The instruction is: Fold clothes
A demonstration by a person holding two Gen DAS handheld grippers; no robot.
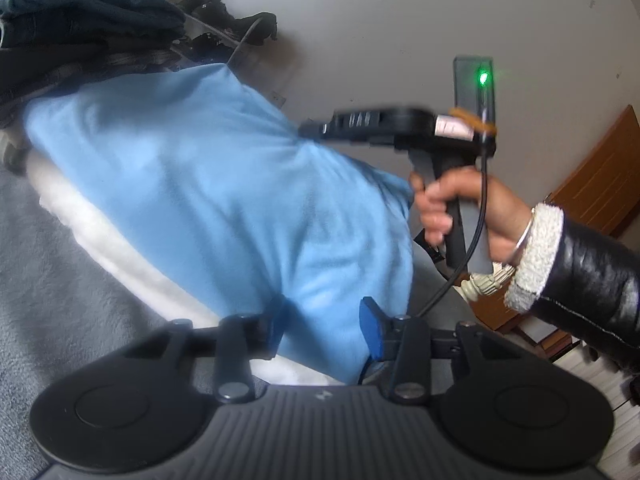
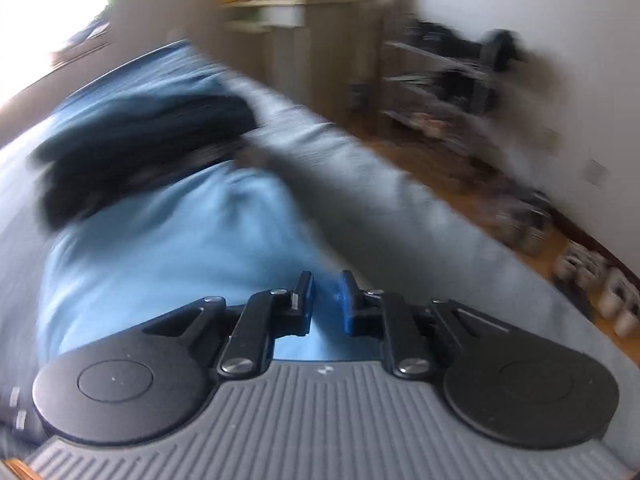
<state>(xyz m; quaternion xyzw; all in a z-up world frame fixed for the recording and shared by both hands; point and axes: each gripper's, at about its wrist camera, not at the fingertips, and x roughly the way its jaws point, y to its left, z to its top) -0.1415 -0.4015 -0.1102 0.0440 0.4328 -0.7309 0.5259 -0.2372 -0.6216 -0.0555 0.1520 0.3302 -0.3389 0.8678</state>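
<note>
while both tongs (image 1: 322,330) (image 2: 326,304) pinch blue cloth (image 1: 208,184), hand (image 1: 452,208) grips handle.

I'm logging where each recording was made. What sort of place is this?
Most likely a bedroom at home. A light blue garment is spread over a grey blanket on what looks like a bed, beside a stack of folded dark clothes; a shoe rack stands on a wooden floor.

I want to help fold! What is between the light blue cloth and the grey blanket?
In the left wrist view, a white layer of fabric lies between the light blue cloth and the grey blanket, showing as a strip along the cloth's edge.
</note>
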